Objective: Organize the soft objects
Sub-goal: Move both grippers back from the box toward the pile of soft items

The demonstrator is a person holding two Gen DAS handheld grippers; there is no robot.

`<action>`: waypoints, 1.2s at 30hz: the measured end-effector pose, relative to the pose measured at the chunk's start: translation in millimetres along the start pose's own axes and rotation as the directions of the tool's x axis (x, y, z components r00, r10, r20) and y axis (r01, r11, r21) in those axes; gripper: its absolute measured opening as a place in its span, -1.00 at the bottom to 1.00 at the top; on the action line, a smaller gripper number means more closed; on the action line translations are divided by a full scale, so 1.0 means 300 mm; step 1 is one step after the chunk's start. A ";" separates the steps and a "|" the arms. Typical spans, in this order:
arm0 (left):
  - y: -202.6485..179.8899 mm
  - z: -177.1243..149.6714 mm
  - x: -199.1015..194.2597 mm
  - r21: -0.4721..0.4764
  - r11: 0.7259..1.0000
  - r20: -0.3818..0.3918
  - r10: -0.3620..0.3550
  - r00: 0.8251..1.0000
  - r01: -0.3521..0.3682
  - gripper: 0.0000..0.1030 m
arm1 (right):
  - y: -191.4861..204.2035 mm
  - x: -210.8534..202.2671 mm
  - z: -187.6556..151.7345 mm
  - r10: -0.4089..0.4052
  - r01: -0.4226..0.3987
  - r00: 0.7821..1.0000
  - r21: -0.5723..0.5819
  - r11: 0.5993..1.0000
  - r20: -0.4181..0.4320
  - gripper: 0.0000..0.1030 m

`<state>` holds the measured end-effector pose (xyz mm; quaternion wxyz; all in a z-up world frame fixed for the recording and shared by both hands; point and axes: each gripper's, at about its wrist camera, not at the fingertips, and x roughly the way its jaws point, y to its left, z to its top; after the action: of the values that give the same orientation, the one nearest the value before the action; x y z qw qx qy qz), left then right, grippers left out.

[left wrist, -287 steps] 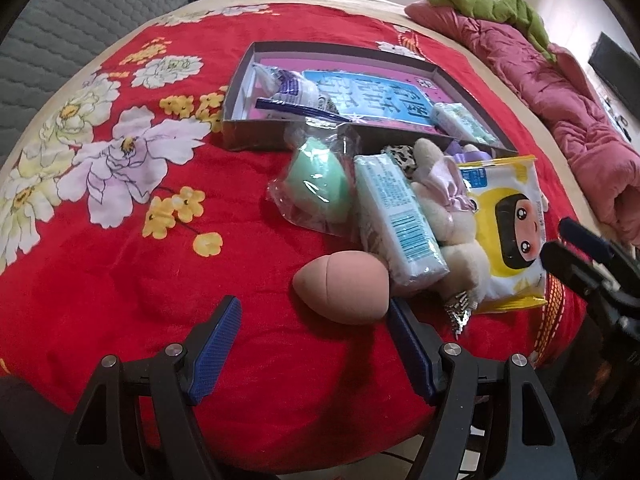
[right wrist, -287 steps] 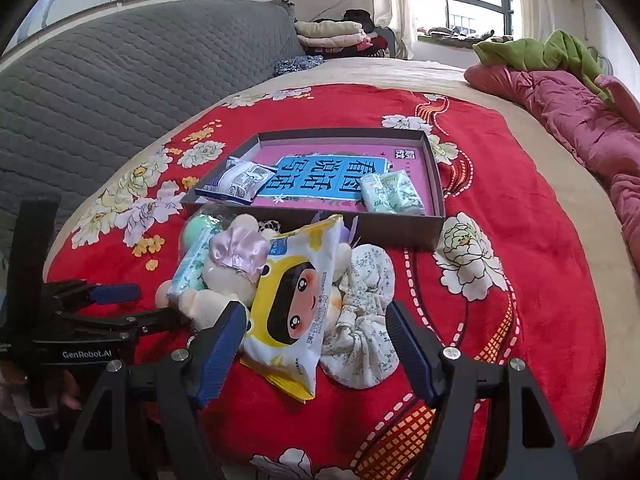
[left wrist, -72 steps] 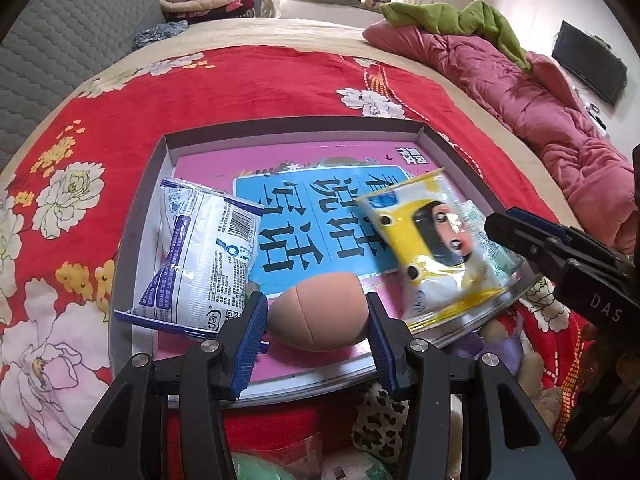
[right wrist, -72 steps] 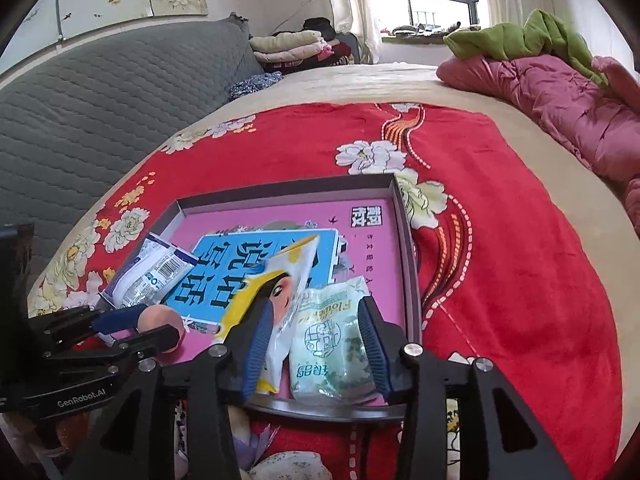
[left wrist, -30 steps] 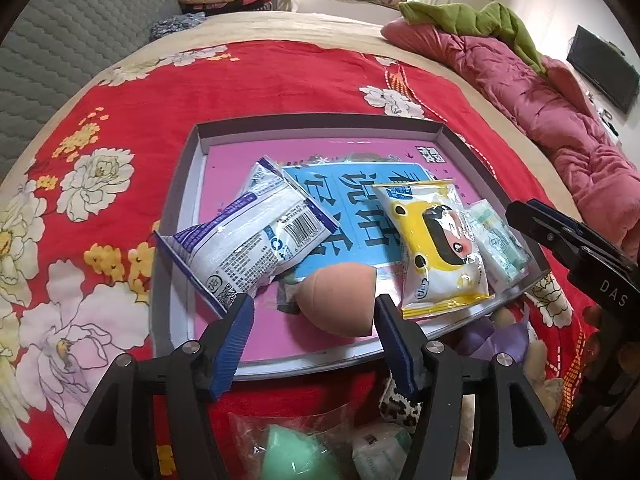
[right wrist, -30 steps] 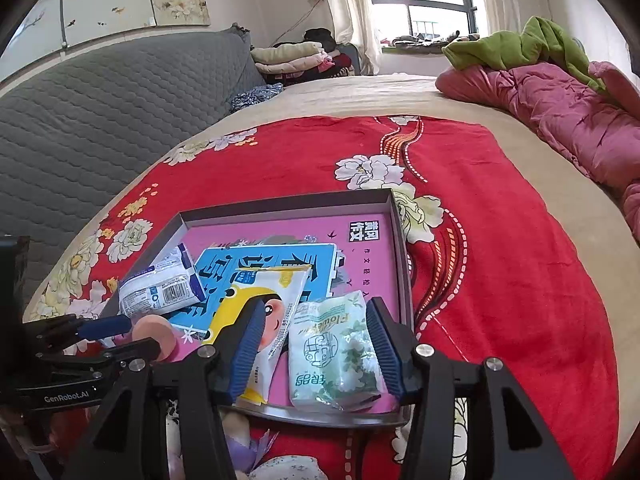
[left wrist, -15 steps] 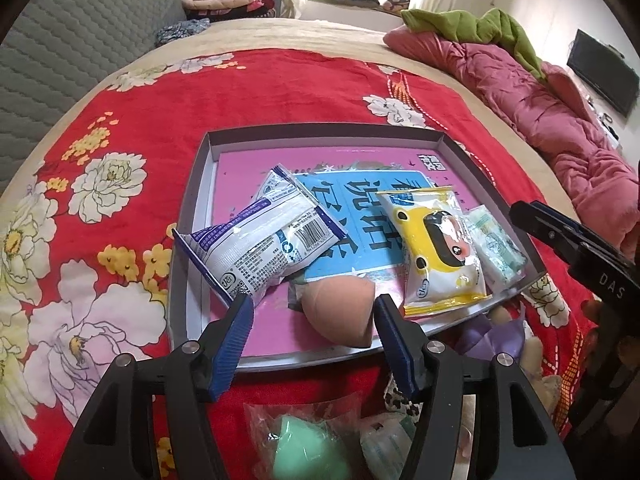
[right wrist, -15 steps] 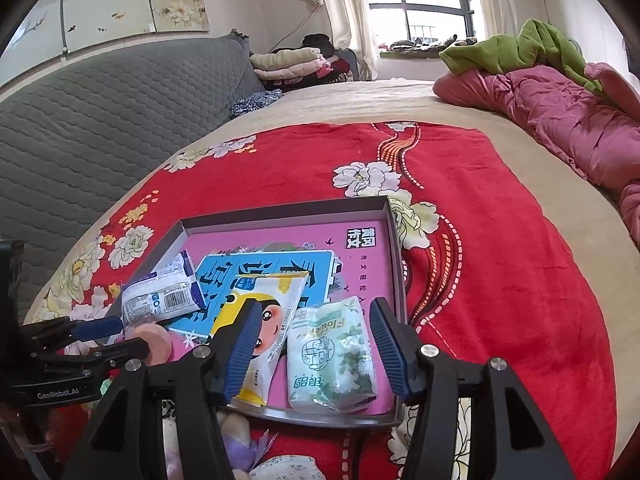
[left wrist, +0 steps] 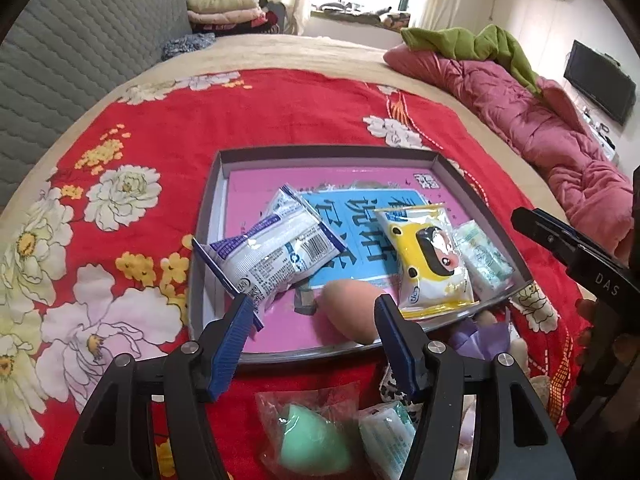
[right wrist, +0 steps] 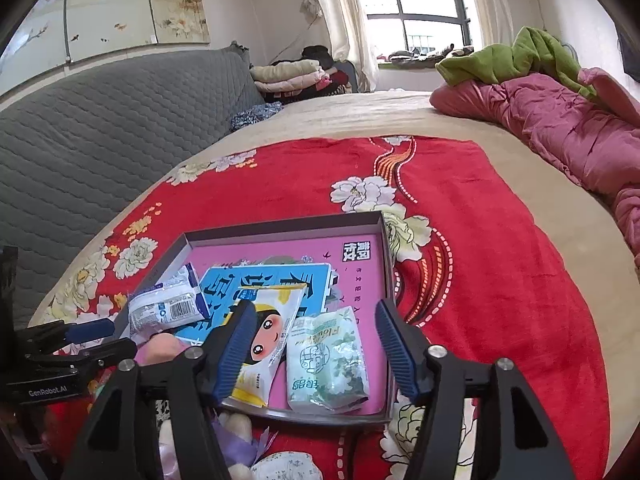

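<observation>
A shallow grey tray (left wrist: 320, 152) with a pink and blue floor lies on the red flowered blanket. In it are a white-blue pack (left wrist: 276, 256), a yellow cartoon pack (left wrist: 428, 264), a green-white tissue pack (left wrist: 484, 256) and a peach sponge (left wrist: 352, 312). My left gripper (left wrist: 314, 314) hangs open above the tray's near edge; the sponge lies loose between its fingers. My right gripper (right wrist: 316, 316) has its jaws opening over the near right corner of the tray (right wrist: 280, 226). The green-white pack (right wrist: 328, 364) lies free between them, the yellow pack (right wrist: 268, 332) beside it.
In front of the tray lie a green sponge in a clear bag (left wrist: 312, 440), another tissue pack (left wrist: 388, 436) and a plush toy with purple cloth (left wrist: 480, 336). A pink quilt (left wrist: 540, 120) runs along the right, a grey quilted backrest (right wrist: 100, 140) on the left.
My left gripper has drawn back and up from the tray; the peach sponge stays where it lay. The right gripper's jaws have spread wider around the green-white pack.
</observation>
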<state>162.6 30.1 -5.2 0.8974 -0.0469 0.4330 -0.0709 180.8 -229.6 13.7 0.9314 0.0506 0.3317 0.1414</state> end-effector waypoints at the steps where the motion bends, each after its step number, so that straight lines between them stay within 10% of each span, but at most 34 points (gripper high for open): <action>1: 0.001 0.001 -0.005 -0.003 1.000 0.005 0.000 1.000 0.000 0.28 | -0.002 -0.005 0.000 0.001 -0.001 1.000 0.002 1.000 0.003 0.24; 36: 0.054 -0.039 -0.186 -0.100 0.995 0.142 0.033 0.989 -0.019 0.49 | 0.017 -0.163 -0.012 0.035 -0.033 0.995 -0.021 0.999 0.096 0.37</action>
<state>120.3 55.3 28.2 0.9237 -0.0905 0.3708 -0.0341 141.1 -239.2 41.5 0.9441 0.0542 0.2843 0.1579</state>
